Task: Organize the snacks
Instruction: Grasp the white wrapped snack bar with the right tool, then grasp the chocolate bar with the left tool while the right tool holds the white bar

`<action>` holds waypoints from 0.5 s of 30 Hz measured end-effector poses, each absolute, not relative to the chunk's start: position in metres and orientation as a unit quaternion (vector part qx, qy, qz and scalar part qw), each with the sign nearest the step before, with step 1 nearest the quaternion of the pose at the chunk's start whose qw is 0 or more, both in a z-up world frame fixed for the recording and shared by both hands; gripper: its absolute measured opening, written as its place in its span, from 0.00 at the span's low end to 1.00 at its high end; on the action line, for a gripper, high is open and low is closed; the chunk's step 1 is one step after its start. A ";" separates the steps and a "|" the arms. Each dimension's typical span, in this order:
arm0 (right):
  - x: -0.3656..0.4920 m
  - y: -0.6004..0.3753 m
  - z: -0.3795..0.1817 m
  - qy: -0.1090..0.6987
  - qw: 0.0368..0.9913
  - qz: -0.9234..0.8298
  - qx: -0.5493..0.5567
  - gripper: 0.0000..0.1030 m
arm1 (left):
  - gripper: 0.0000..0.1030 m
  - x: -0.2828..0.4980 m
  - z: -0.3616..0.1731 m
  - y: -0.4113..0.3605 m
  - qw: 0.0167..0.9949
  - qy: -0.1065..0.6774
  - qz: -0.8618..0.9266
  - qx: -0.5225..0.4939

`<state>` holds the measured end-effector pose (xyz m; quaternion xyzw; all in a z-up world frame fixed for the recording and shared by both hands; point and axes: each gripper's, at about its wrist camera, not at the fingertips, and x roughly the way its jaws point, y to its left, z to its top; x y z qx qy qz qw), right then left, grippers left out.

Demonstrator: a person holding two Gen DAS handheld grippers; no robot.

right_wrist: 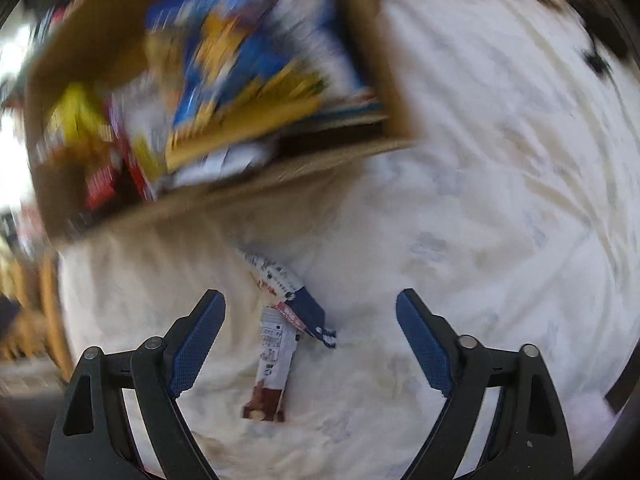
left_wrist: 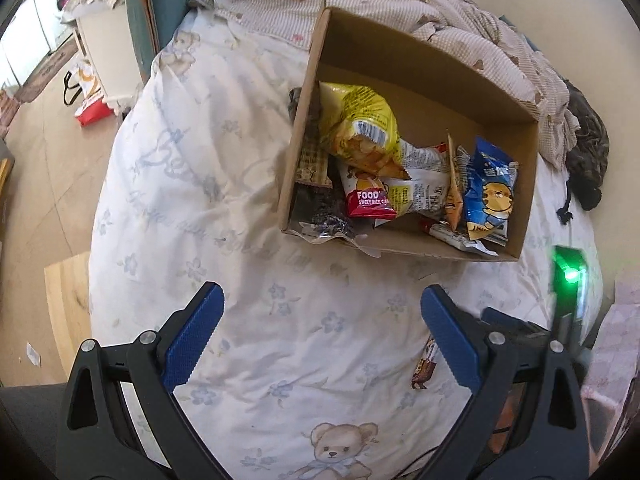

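Observation:
An open cardboard box (left_wrist: 404, 68) lies on a white bedsheet with bear and flower prints (left_wrist: 248, 240). It holds several snacks, among them a yellow chip bag (left_wrist: 360, 120), a red rice-cake packet (left_wrist: 368, 202) and a blue cartoon packet (left_wrist: 490, 192). My left gripper (left_wrist: 322, 312) hangs open over bare sheet in front of the box. A brown-and-white snack bar (left_wrist: 423, 368) lies by its right finger. In the blurred right wrist view, my right gripper (right_wrist: 310, 304) points down, open, above that snack bar (right_wrist: 272, 364) and a white-and-blue wrapper (right_wrist: 298, 304), just before the box (right_wrist: 240, 196).
A crumpled beige blanket (left_wrist: 360, 0) and a dark cloth (left_wrist: 588, 148) lie behind and right of the box. A black device with a green light (left_wrist: 568, 276) stands at the right. Off the bed's left edge are a wooden board (left_wrist: 68, 300) and a red bag (left_wrist: 90, 96) on the floor.

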<state>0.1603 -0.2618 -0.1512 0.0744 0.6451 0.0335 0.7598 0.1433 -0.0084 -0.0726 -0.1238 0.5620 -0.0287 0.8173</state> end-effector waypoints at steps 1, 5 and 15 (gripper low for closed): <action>0.162 -0.254 -0.156 0.647 0.760 0.038 0.052 0.74 | 0.95 0.144 -0.073 -0.008 0.815 0.565 -0.029 -0.124; 0.164 -0.236 -0.171 0.651 0.758 0.039 0.003 0.43 | 0.95 0.143 -0.075 -0.008 0.810 0.572 -0.035 -0.129; 0.153 -0.262 -0.140 0.635 0.766 0.039 0.088 0.18 | 0.95 0.140 -0.078 -0.021 0.809 0.576 -0.046 -0.106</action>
